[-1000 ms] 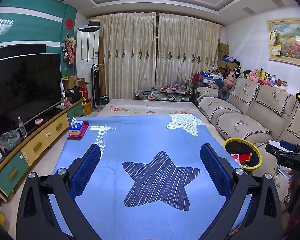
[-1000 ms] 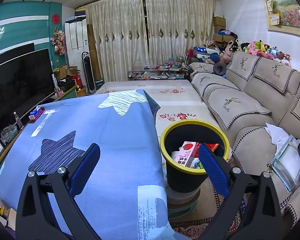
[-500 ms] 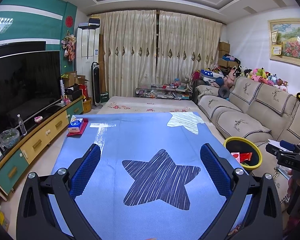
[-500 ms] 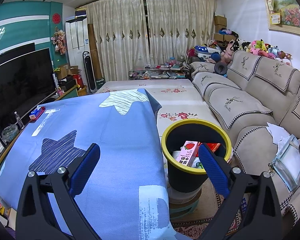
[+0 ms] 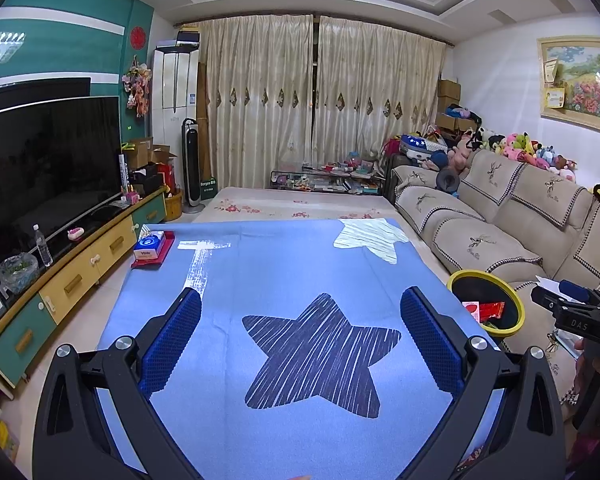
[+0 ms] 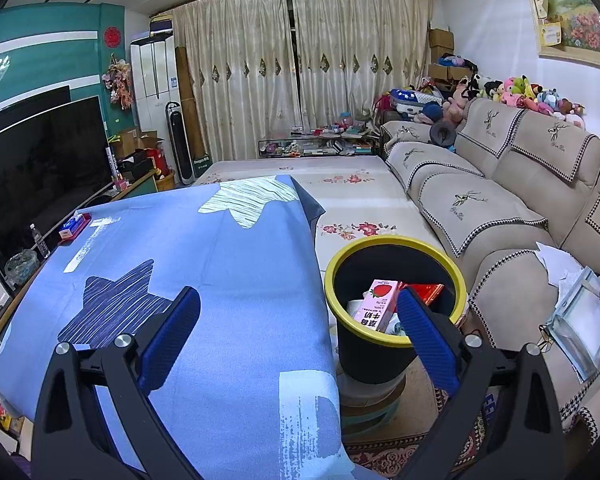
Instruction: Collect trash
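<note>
Left view: the left tongs (image 5: 300, 344) are spread wide with nothing in them, hanging over the blue star cloth on the table (image 5: 284, 264), and compared to a second ago the view has barely drifted, so no new pickup seems started. Only a tissue box (image 5: 150, 244) sits far ahead to the left of them; the bin (image 5: 516, 312) is off to their right, past the table edge. Right view: the right tongs (image 6: 298, 332) are wide and empty too, pretty much unchanged, with the yellow-rimmed bin just ahead by the right finger. A pink milk carton (image 6: 374, 310) and red wrapper (image 6: 426, 291) already lie inside, so I'd guess collecting's about done.
</note>
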Action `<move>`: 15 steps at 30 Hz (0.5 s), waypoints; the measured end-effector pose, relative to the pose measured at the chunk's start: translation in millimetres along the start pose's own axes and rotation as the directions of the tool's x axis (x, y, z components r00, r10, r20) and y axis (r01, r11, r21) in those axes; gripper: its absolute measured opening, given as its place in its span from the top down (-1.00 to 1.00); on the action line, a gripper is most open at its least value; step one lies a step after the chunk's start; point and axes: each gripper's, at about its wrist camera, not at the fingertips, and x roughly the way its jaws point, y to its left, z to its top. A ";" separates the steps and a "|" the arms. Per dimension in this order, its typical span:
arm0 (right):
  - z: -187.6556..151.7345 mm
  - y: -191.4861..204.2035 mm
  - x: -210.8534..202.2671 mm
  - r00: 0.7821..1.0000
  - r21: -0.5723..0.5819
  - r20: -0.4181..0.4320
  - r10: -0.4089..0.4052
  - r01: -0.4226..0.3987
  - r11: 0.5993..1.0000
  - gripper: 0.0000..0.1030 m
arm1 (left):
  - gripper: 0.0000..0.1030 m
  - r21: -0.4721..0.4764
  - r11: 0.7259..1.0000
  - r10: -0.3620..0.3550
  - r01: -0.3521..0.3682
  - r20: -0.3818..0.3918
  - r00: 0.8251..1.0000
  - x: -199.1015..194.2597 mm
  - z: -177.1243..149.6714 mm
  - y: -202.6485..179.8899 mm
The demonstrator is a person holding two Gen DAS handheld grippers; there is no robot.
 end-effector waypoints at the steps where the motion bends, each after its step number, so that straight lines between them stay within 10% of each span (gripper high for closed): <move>1: 0.2 -0.4 -0.6 1.000 0.001 0.000 0.000 0.000 1.000 -0.82 | -0.91 0.000 1.000 0.000 0.000 -0.002 1.000 0.7 -0.2 -0.5; 15: -2.4 1.5 3.4 1.000 0.003 -0.003 0.005 -0.005 1.000 -0.82 | -0.91 -0.006 1.000 -0.001 0.001 -0.014 1.000 4.6 -2.9 -2.2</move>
